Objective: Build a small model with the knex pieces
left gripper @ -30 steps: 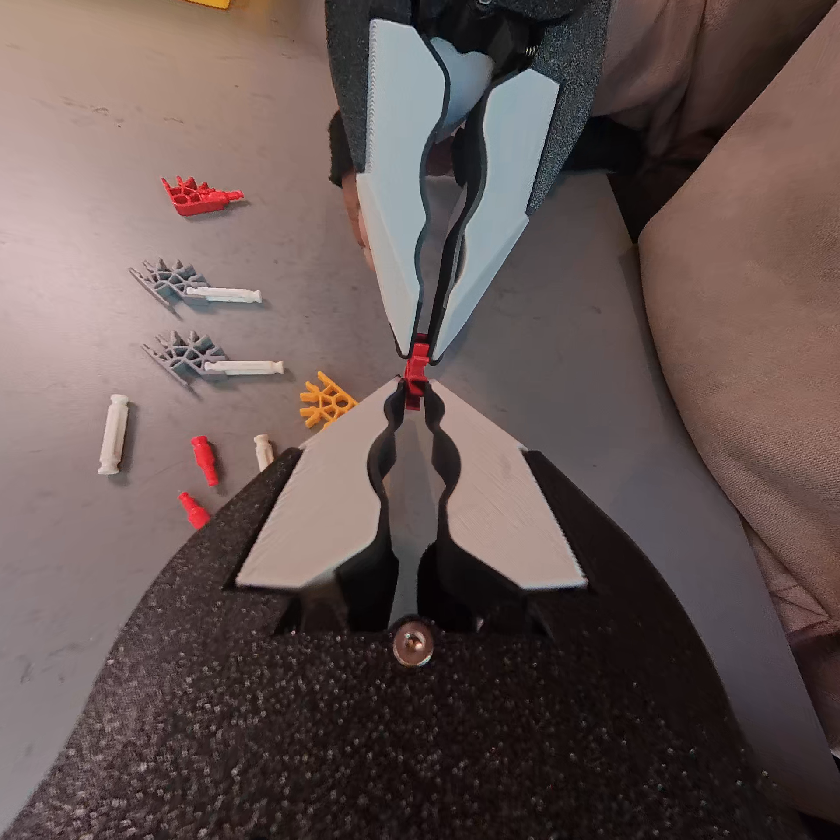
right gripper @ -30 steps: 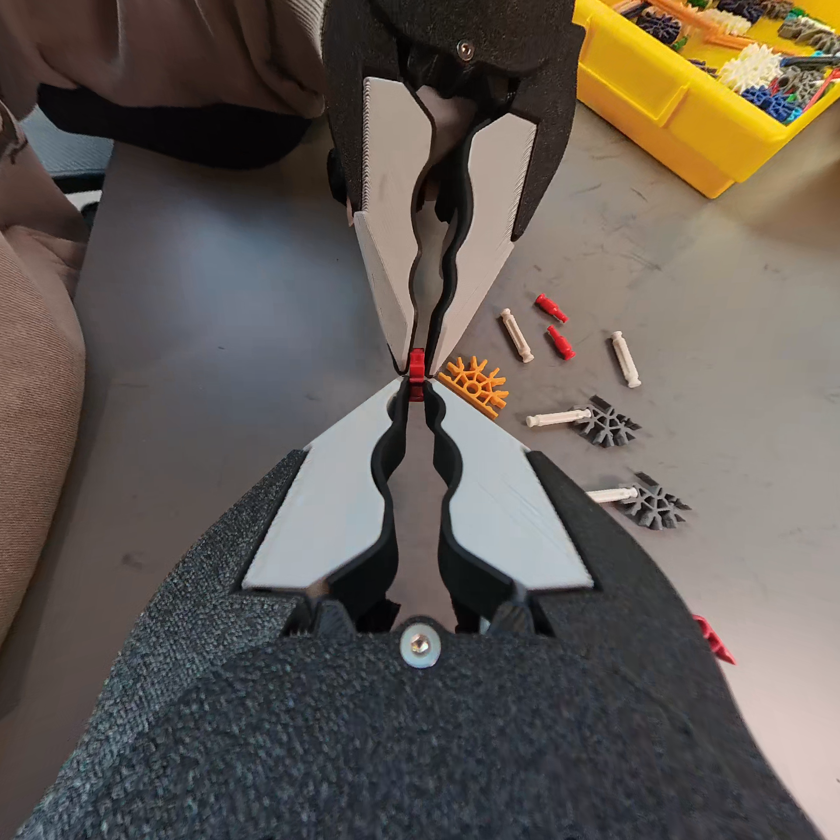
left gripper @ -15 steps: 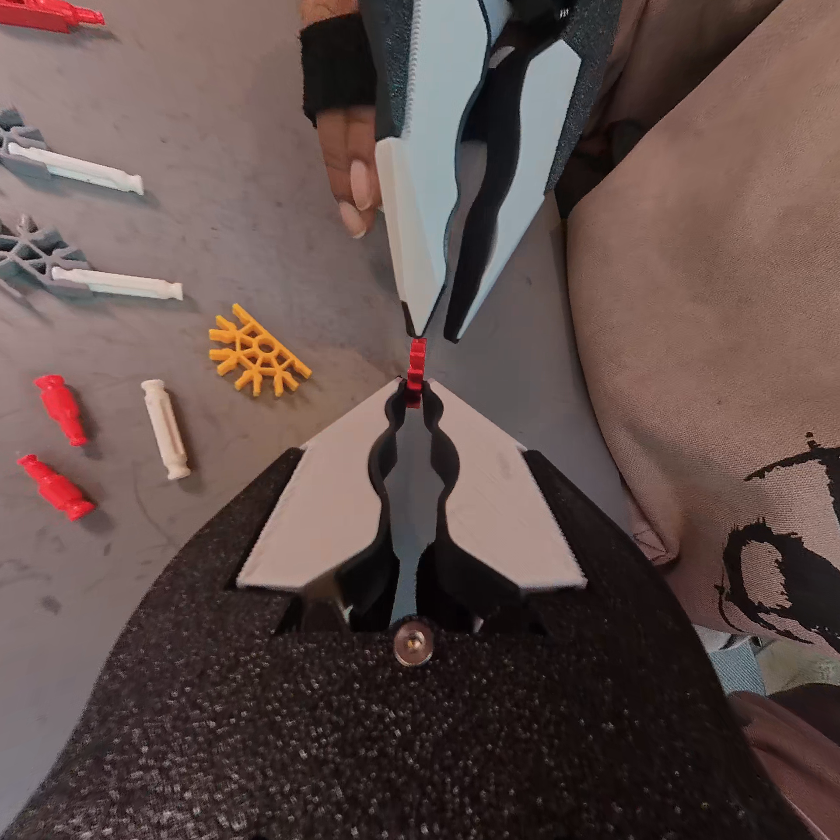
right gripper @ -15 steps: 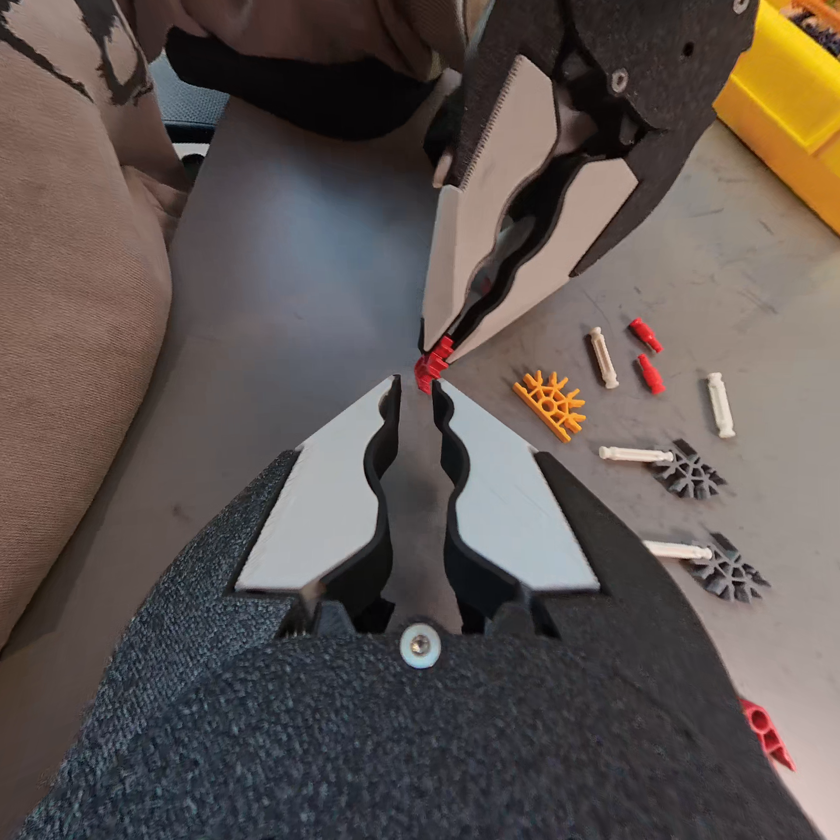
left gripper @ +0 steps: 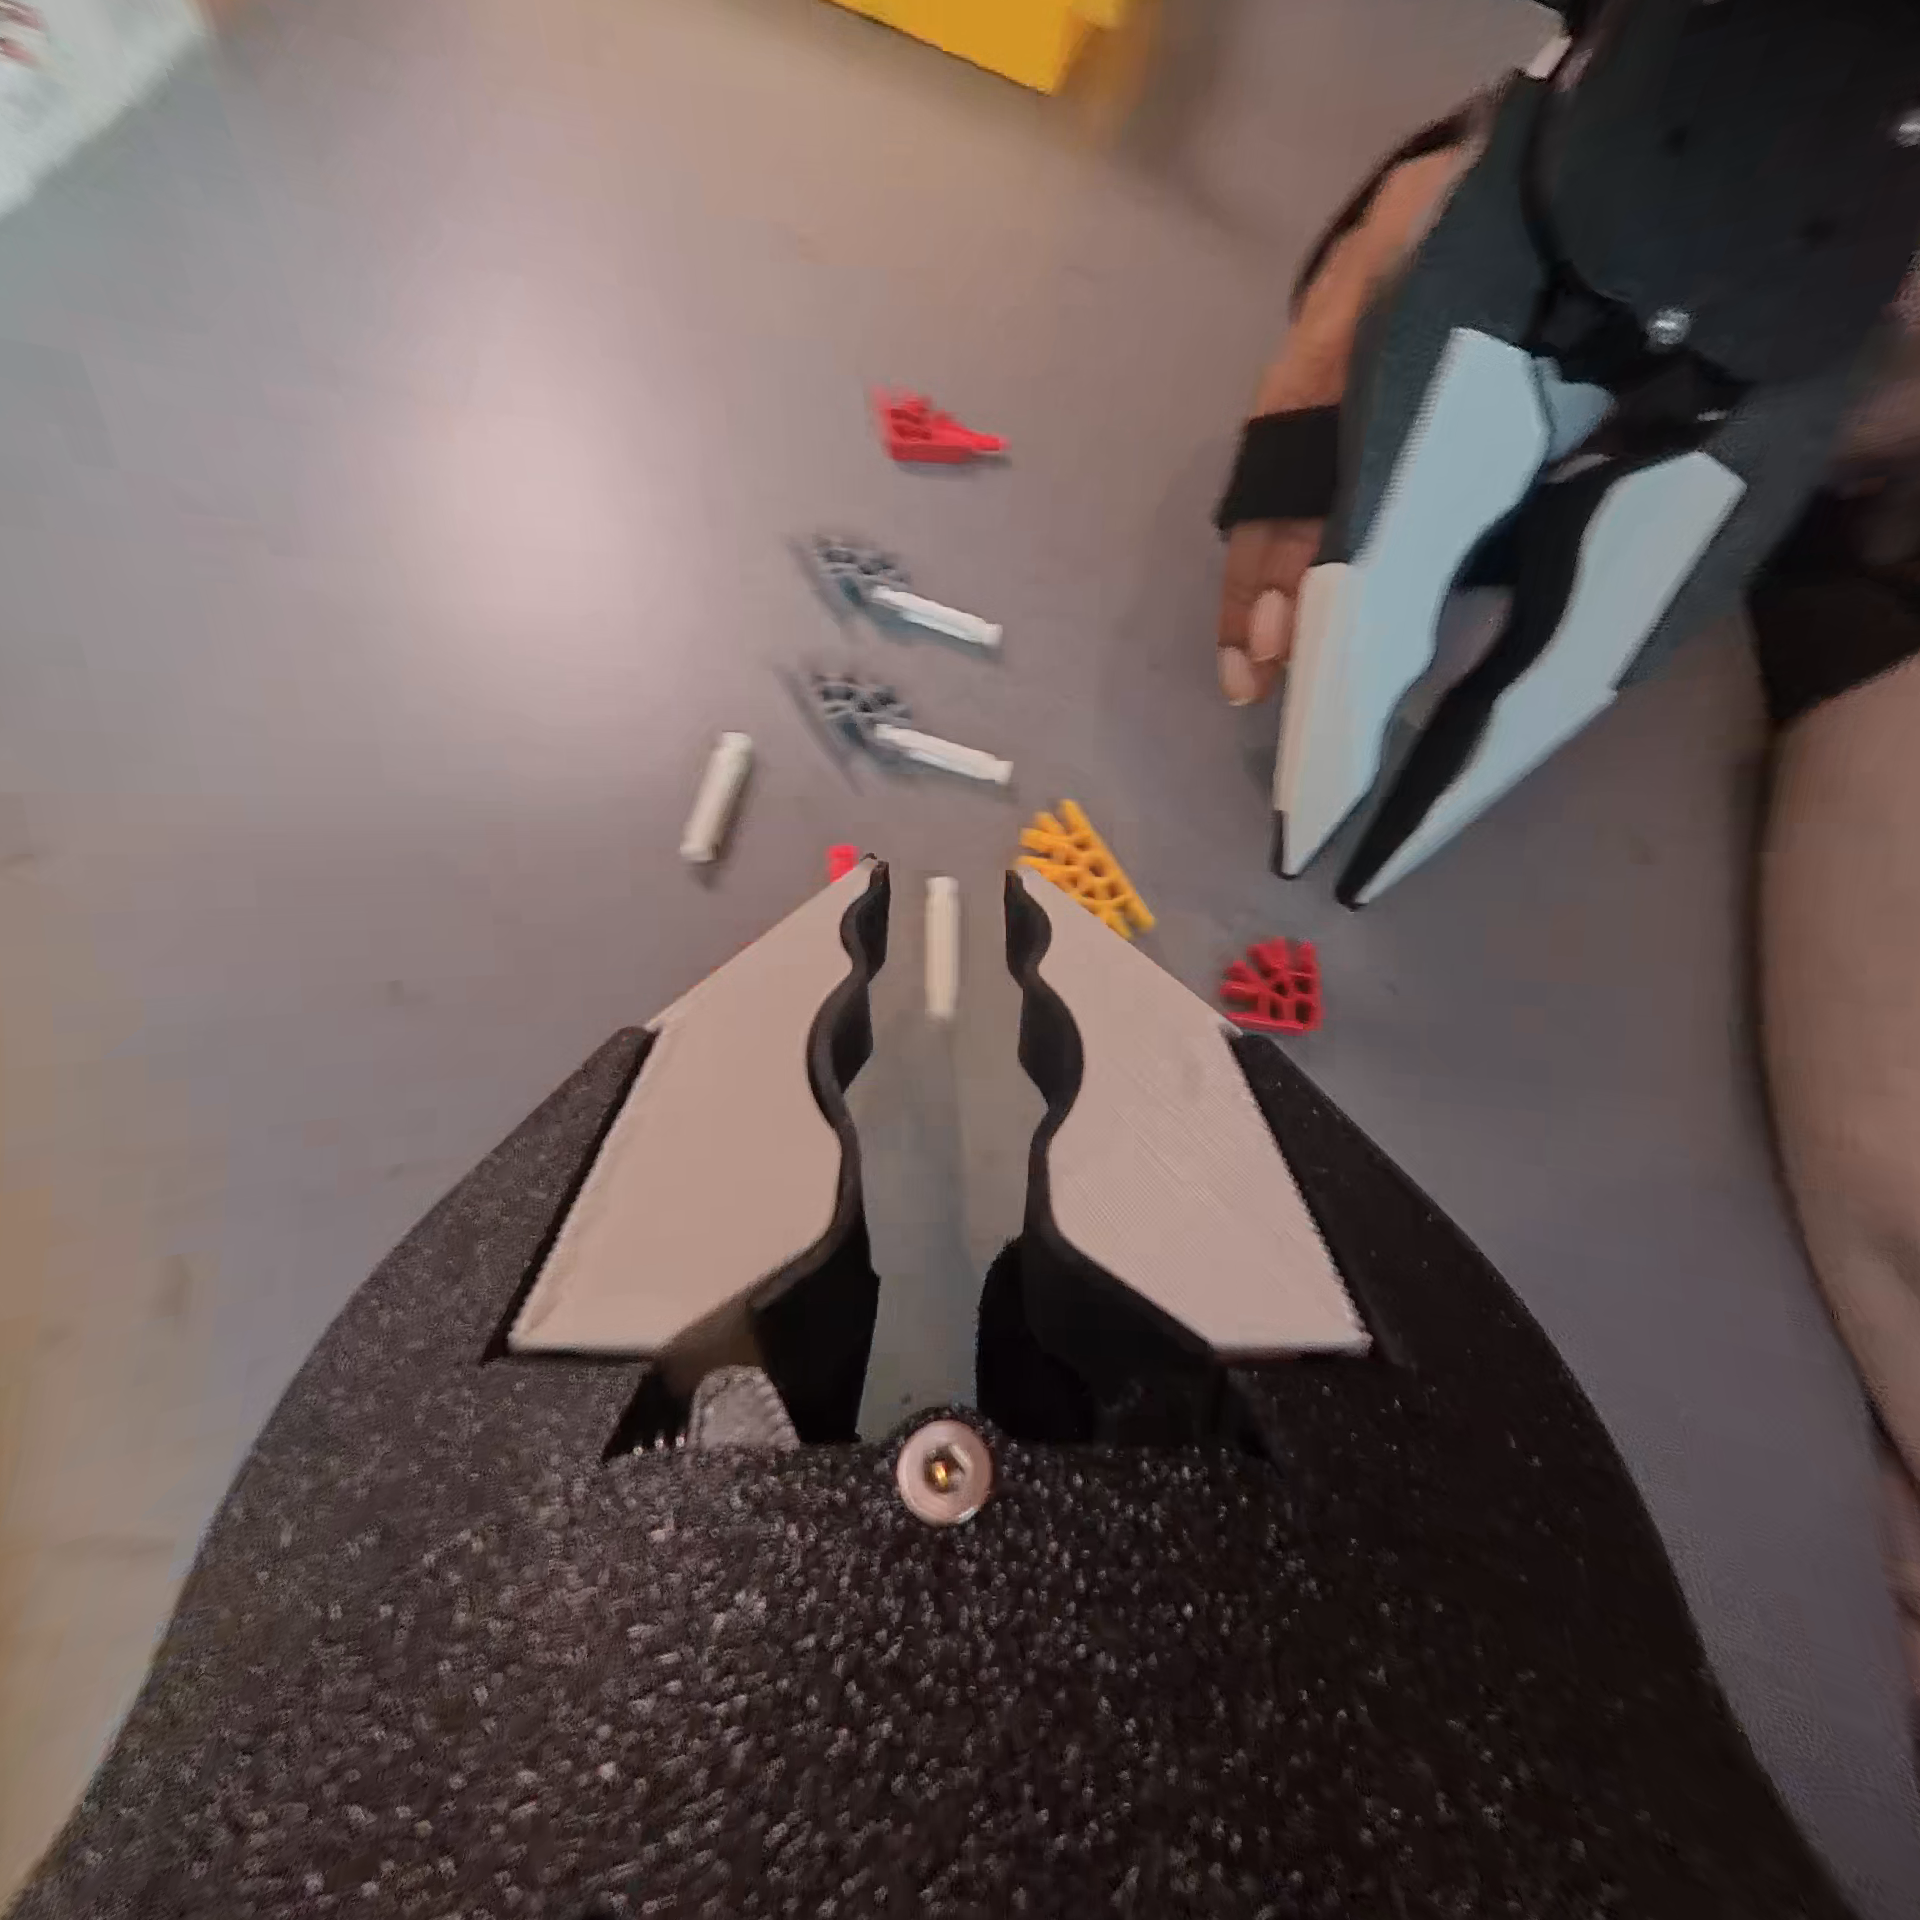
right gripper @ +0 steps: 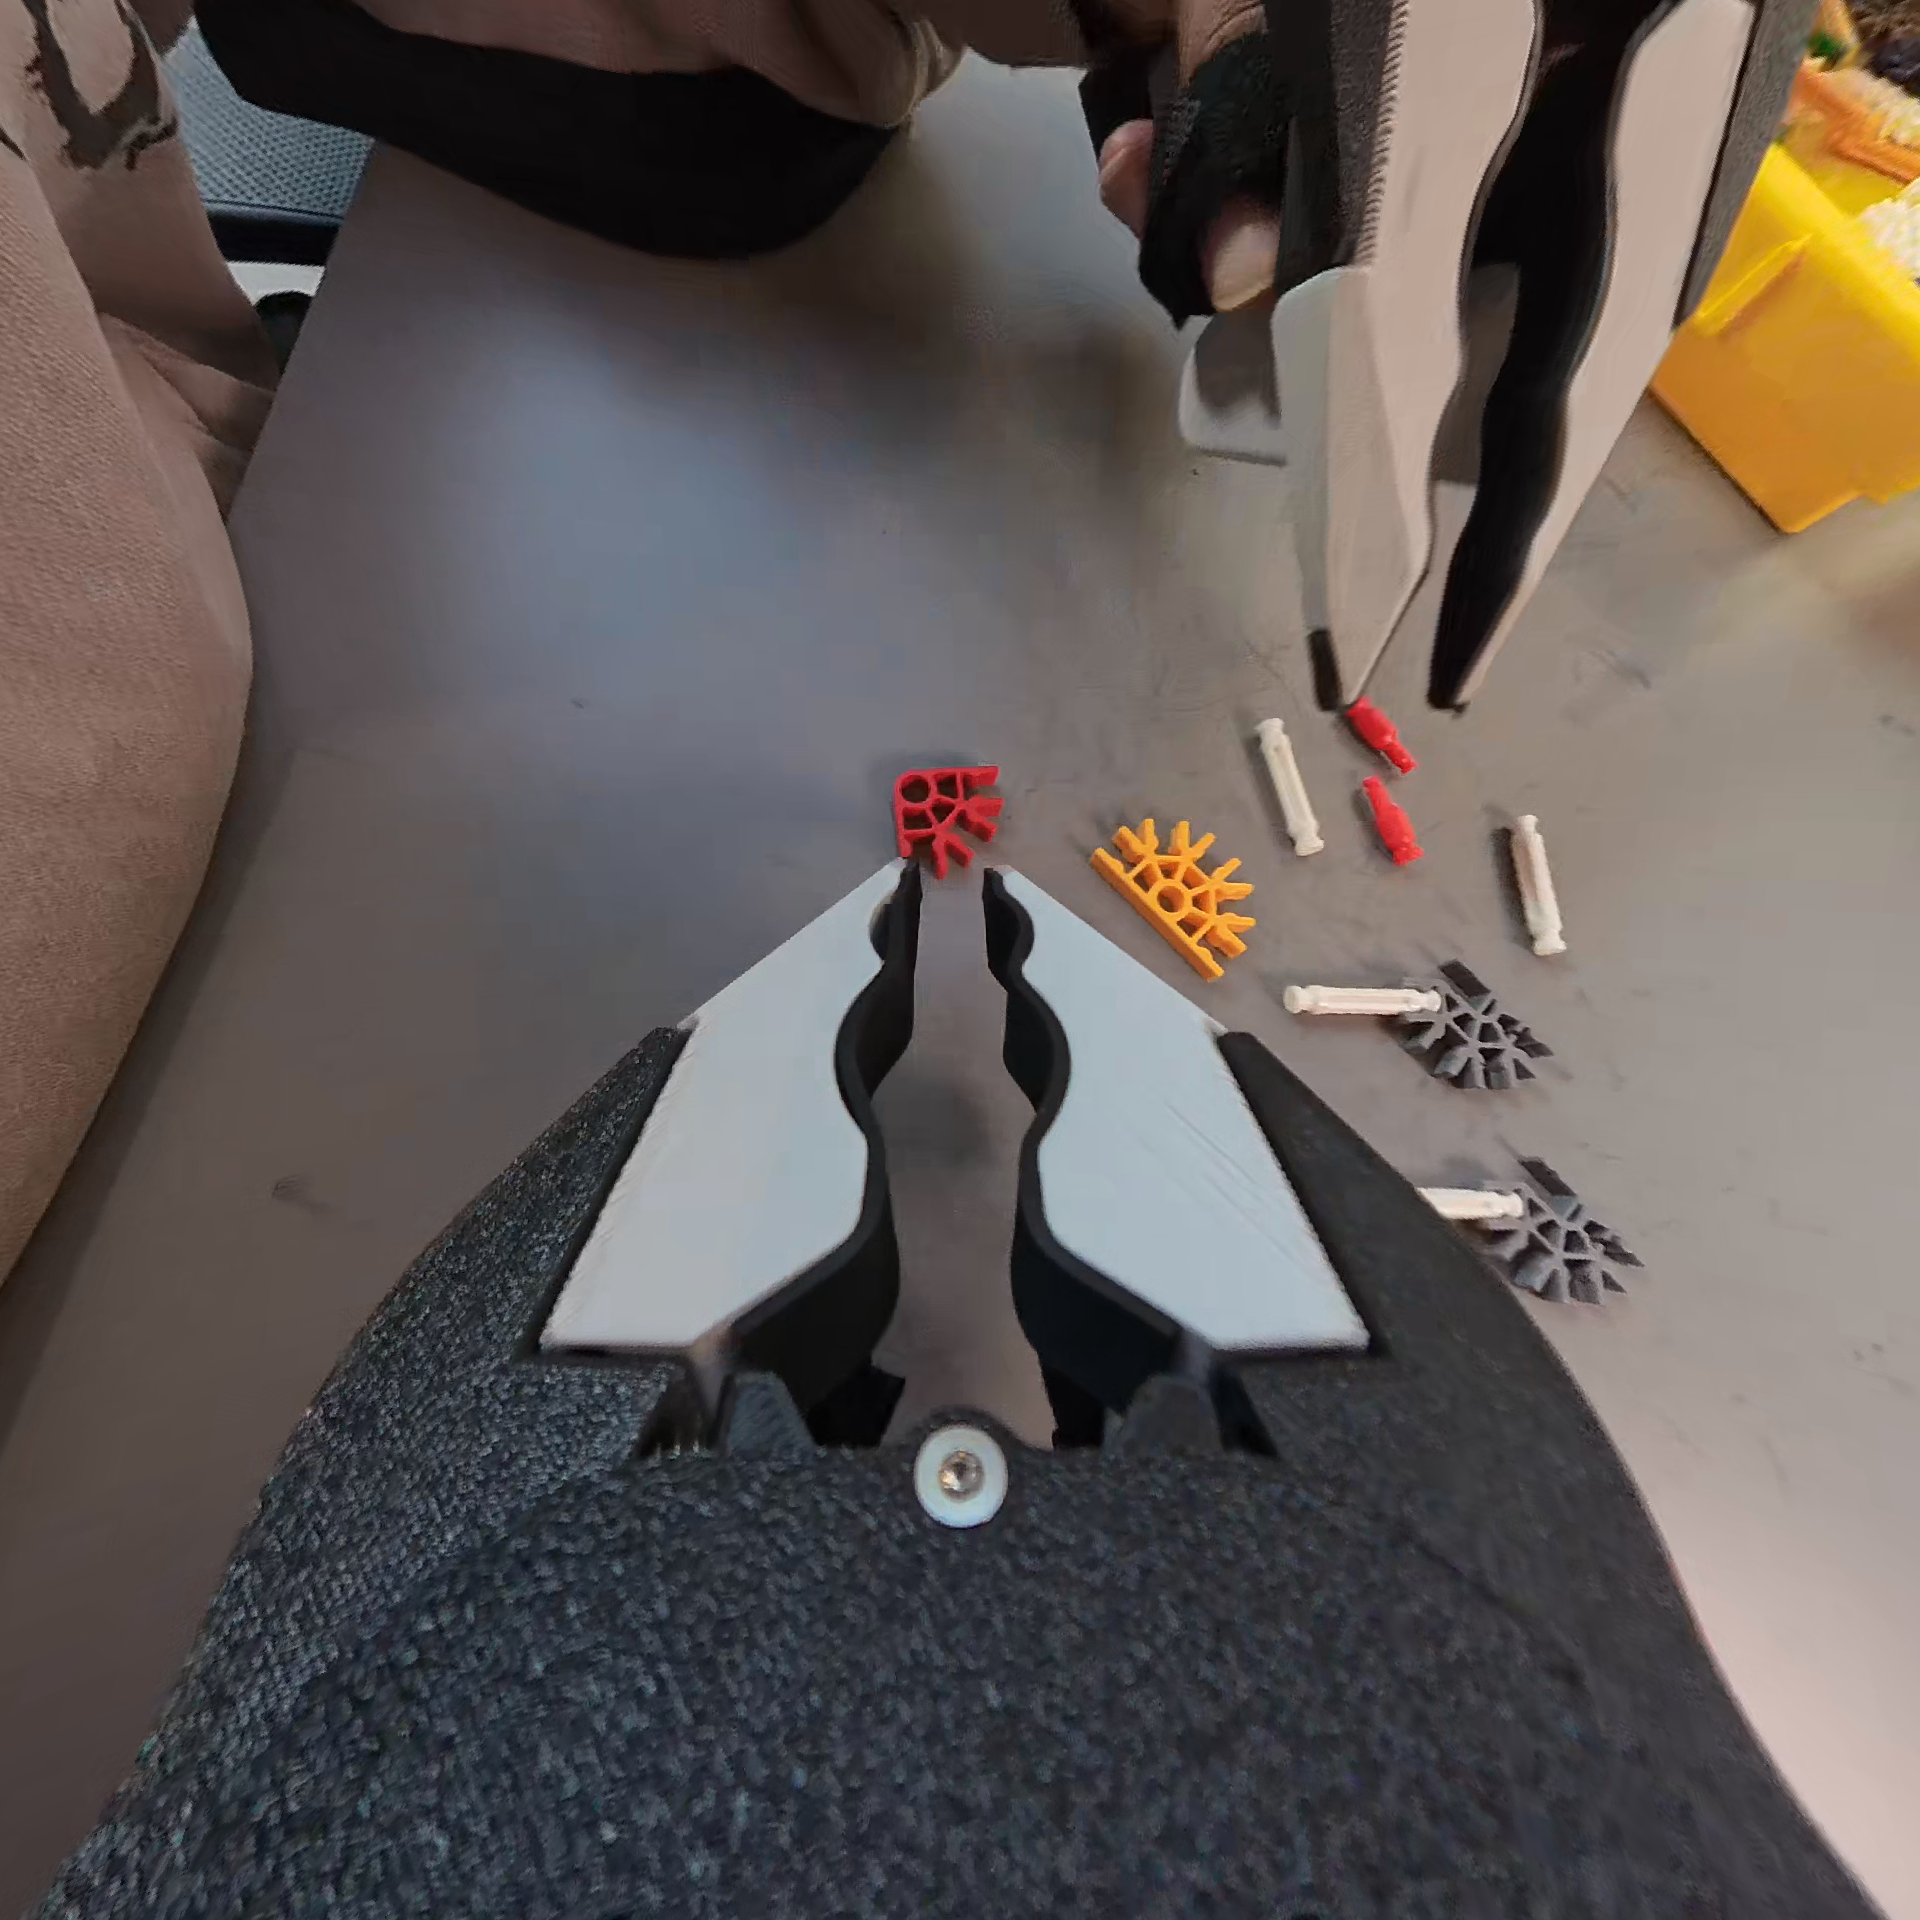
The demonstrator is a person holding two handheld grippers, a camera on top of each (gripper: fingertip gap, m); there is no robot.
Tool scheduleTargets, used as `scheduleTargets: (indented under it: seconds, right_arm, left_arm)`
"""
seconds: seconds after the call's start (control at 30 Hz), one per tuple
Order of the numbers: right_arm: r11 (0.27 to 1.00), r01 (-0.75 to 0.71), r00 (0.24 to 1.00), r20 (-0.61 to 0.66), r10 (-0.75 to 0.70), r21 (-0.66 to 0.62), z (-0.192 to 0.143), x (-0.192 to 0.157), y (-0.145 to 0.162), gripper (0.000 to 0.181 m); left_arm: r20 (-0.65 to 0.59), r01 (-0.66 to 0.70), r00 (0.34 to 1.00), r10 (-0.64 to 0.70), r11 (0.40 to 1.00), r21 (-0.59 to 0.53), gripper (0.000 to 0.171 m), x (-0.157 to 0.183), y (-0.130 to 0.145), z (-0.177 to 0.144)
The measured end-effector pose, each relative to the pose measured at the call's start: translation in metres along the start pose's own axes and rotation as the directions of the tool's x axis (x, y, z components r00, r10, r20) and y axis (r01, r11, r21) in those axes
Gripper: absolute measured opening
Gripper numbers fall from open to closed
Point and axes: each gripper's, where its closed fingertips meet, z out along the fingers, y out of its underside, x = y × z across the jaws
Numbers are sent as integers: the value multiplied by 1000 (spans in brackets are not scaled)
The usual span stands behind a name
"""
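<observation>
A small red connector [right gripper: 943, 816] lies flat on the grey table [right gripper: 582, 644], just ahead of my right gripper [right gripper: 951, 873], which is open and empty. It also shows in the left wrist view [left gripper: 1273, 987]. My left gripper [left gripper: 945, 878] is open and empty, low over the loose parts. A short white rod [left gripper: 940, 945] shows between its fingers, on the table. In the right wrist view the left gripper [right gripper: 1387, 686] hangs just above a small red rod [right gripper: 1380, 732]. The right gripper [left gripper: 1320, 883] shows at the right of the left wrist view.
An orange fan connector [right gripper: 1179, 894], a second red rod [right gripper: 1392, 821], white rods [right gripper: 1288, 784] [right gripper: 1536, 883] and two grey connectors with white rods [right gripper: 1470, 1029] [right gripper: 1558, 1247] lie nearby. A red connector with a rod [left gripper: 930, 431] lies farther off. A yellow parts bin [right gripper: 1808, 395] stands beyond. One gripper's finger ends stand about 9 cm off the other's.
Both grippers held the red connector between them. The right one opened first, then the left. The connector now lies on the table, and the left gripper has moved over the loose rods.
</observation>
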Motion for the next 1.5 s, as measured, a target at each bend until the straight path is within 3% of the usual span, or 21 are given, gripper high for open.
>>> scheduleTargets:
  seconds: [0.1,0.33,0.4,0.43,0.5,0.57,0.67,0.8,1.0,1.13,1.5]
  right_arm:
    - [999,-35,998,-43,36,22,-3,12,-1,10]
    - [998,-53,992,-114,56,29,-6,28,3,10]
    - [998,-49,990,-134,54,38,-8,31,2,10]
    - [998,-50,988,-143,56,46,-9,33,1,10]
    - [996,-52,985,-163,63,72,-11,37,-2,10]
    - [993,-55,981,-181,72,100,-15,42,-5,10]
    - [989,-38,980,-187,65,146,-19,43,-12,13]
    - [984,33,986,-165,-4,175,-16,31,-22,15]
    - [992,84,985,-157,-69,90,-4,25,-10,2]
    - [994,88,988,-131,-78,69,-1,20,-6,10]
    - [991,117,985,-138,-107,64,0,19,-6,3]
  left_arm:
    - [134,28,991,-28,1000,6,22,-32,4,-14]
    - [117,-5,993,22,990,-142,22,-24,29,7]
    - [139,-32,989,55,985,-168,18,-26,33,10]
    - [149,-43,987,69,984,-171,6,-27,33,10]
    - [147,-59,985,87,981,-184,6,-26,34,9]
    - [88,-98,990,114,981,-167,5,-16,30,7]
    - [-84,-184,980,179,981,-56,5,24,11,3]
    - [-212,-207,956,202,978,3,5,62,-1,7]
    - [-249,-219,946,205,975,-30,6,72,6,17]
    - [-254,-217,947,199,975,-48,5,72,10,19]
    - [-269,-208,946,180,975,-78,6,74,14,20]
